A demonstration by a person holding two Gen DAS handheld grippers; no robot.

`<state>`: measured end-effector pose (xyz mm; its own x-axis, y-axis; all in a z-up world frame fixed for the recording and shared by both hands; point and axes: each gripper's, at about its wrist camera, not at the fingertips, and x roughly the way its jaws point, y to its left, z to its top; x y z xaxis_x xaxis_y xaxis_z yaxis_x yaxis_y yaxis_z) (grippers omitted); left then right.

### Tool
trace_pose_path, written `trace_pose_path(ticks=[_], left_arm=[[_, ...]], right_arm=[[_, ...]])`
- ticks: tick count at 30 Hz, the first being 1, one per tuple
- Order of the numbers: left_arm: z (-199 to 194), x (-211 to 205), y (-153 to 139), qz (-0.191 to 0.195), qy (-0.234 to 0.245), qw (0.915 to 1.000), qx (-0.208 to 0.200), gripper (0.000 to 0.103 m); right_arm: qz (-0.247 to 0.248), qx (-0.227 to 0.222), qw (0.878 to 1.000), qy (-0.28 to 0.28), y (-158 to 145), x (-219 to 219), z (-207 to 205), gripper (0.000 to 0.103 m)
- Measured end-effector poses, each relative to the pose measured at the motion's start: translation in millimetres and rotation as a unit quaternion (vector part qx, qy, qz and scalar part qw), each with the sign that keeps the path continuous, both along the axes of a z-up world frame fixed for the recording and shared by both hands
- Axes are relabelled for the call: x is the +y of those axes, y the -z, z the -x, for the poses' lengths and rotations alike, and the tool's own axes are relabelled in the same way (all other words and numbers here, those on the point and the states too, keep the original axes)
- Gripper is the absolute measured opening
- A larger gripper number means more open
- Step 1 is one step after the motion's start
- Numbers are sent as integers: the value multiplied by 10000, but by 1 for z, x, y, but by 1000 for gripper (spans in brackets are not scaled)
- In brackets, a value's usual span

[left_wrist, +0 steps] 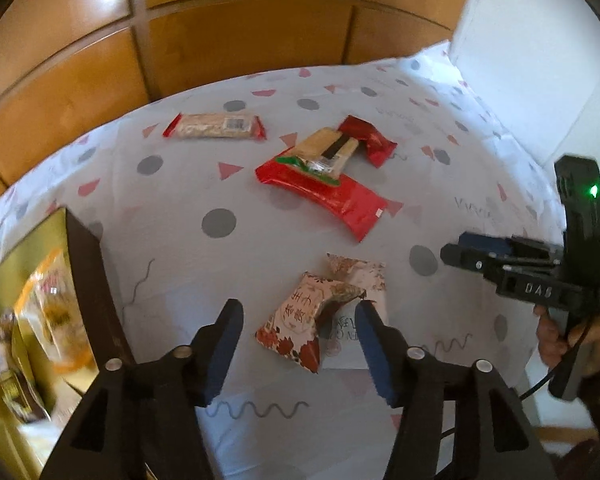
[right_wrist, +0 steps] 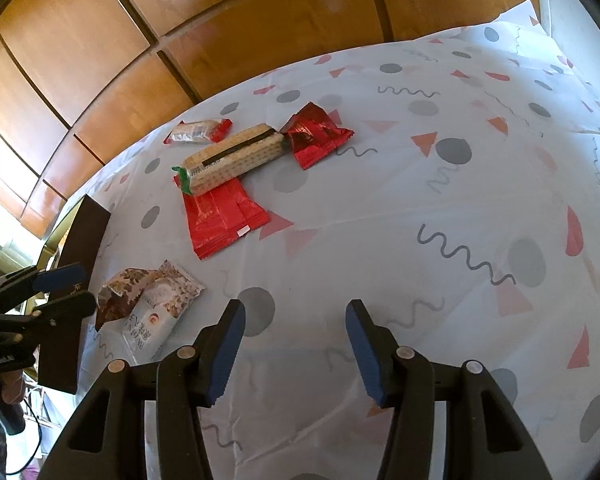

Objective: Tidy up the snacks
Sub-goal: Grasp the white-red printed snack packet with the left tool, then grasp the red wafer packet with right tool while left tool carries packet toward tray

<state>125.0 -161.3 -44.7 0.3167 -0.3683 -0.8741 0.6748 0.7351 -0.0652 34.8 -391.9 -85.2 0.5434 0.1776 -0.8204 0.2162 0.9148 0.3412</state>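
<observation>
Presently, left wrist view. Left gripper (left_wrist: 300, 344): jaws about half open, pads on neither side pressing; the floral snack packet (left_wrist: 300, 332) lies between and just ahead of them on the patterned cloth (left_wrist: 180, 184), on top of a second pale packet (left_wrist: 358, 280). Risk, as I judge it: closing here could pinch both packets or only a crinkled edge, and the top one would slip out on lifting. Gold box (left_wrist: 24, 300) at 8 o'clock, snacks already inside; its dark wall stands close, so a swing that way could clip it. Red packet (left_wrist: 324, 192) under a cracker pack (left_wrist: 324, 152) at 12 o'clock; small red packet (left_wrist: 366, 136) at 1; bar (left_wrist: 216, 126) at 11.

Right wrist view. Right gripper (right_wrist: 296, 344): jaws partly open, empty, over bare cloth. Floral packet at 9 o'clock, beside the left gripper's fingers (right_wrist: 60, 276). Risk: both tools converge there and might collide.
</observation>
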Motion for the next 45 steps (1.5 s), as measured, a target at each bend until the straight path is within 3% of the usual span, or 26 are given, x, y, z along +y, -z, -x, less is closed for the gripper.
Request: trace_pose_path(ticks=[5,7,9,15,18,21,23,30,31,34,36,40,45], left_arm=[[-7,-18,16,-234,360,9990,151,59],[-14,-23,28,-349,313,9984,314,27],[-19,-21,33,-160,145,9986,476,24],[-9,11,21,445,-637,9953,572,23],[6,25,16,494,-832,9941,482,23],[21,38,8,630,-920,9932,336,23],[27,42,6,707,-952,9925,298,23],[44,52,-7,899,-957,9913,95,23],[47,54,-8,904,-952,9913,70,23],[54,64,-15,989,-1015,9899,-30,23],[56,71,-20,1068,-1084,9883,-75,23],[55,106,-37,1283,-1510,9798,-262,23],[46,172,-51,1354,-2494,9575,-519,23]], right_arm=[[-25,-39,10000,-8,1,-1,1,53],[-21,-49,10000,-19,1,-1,0,53],[5,-50,10000,-45,2,0,0,53],[24,-9,9999,-165,-3,4,-12,52],[194,-142,9987,-442,-11,15,-25,52],[383,-210,9962,-749,-16,28,-48,55],[486,-167,9945,-908,-14,36,-66,66],[992,178,9847,-1420,1,70,-124,70],[1033,240,9831,-1493,6,77,-131,69],[1574,231,9738,-1627,7,93,-133,45],[1525,255,9735,-1687,6,94,-127,42],[1653,287,9701,-1752,6,89,-96,42],[1620,385,9710,-1717,3,71,-59,43]])
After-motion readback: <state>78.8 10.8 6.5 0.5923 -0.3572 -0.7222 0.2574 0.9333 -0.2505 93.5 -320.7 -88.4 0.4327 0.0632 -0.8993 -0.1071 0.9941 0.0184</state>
